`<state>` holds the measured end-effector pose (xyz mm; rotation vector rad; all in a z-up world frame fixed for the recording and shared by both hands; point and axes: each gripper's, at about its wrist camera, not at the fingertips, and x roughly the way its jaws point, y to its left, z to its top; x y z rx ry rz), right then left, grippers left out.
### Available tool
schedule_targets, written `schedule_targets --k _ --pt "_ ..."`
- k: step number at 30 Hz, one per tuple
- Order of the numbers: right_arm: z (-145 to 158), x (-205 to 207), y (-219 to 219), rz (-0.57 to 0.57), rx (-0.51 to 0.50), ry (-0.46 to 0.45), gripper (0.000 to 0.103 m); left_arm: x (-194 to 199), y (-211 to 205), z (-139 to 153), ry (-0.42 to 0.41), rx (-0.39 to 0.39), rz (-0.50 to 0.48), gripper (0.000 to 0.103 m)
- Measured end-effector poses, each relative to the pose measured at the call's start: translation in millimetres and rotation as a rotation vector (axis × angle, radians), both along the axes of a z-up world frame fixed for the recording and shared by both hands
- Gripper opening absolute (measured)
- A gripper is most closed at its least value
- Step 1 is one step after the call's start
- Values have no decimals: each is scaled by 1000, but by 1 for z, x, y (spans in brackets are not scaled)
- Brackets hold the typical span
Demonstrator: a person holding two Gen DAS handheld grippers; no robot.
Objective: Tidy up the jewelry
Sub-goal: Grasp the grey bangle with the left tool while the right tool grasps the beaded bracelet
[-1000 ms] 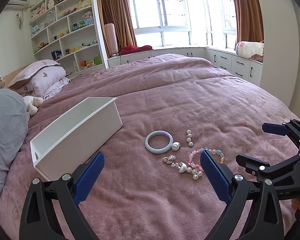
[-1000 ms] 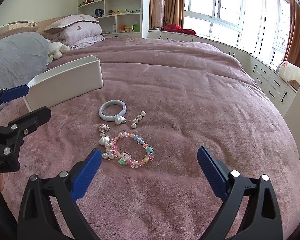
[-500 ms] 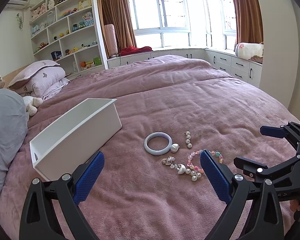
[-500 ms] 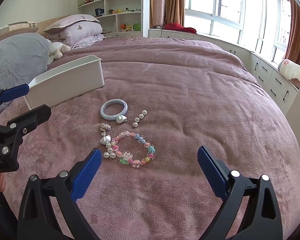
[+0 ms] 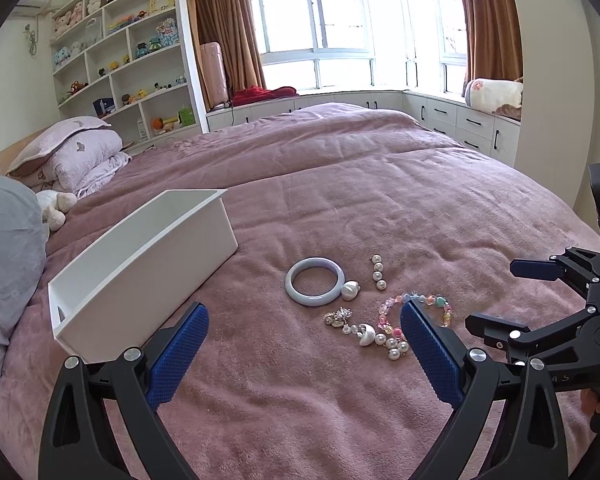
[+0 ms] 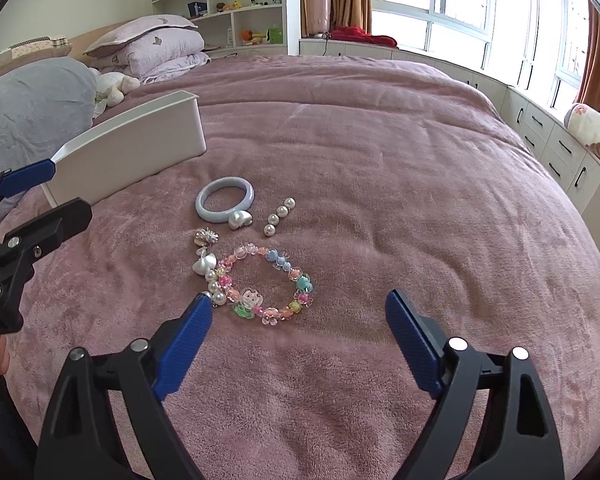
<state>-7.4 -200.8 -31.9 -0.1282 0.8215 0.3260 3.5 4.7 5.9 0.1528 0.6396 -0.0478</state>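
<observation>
Both claws are wide open and holding nothing, the left claw (image 5: 302,344) and right claw (image 6: 298,334) just hovering low over the pink bed (image 6: 380,168). The jewelry's all in a little cluster on the blanket: a pale blue bangle (image 6: 225,199) with a pearl charm touching it, a short row of pearls (image 6: 278,216) just beside that, and the colorful bead bracelet (image 6: 266,284) nearest the right claw. The white box (image 5: 140,256) sits near them, off to the left.
</observation>
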Motion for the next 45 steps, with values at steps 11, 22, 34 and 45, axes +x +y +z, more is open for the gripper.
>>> schedule_targets --k 11,22,34,45 --pt "-37 46 4 21 -39 117 63 65 0 -35 62 154 -212 97" --pt "-57 73 9 47 -51 189 60 133 0 -88 234 244 -442 64" --pt "-61 77 14 80 -89 212 60 150 -17 -108 364 272 -579 38" --pt "-60 81 14 114 -53 249 17 160 -19 -108 437 238 -616 16"
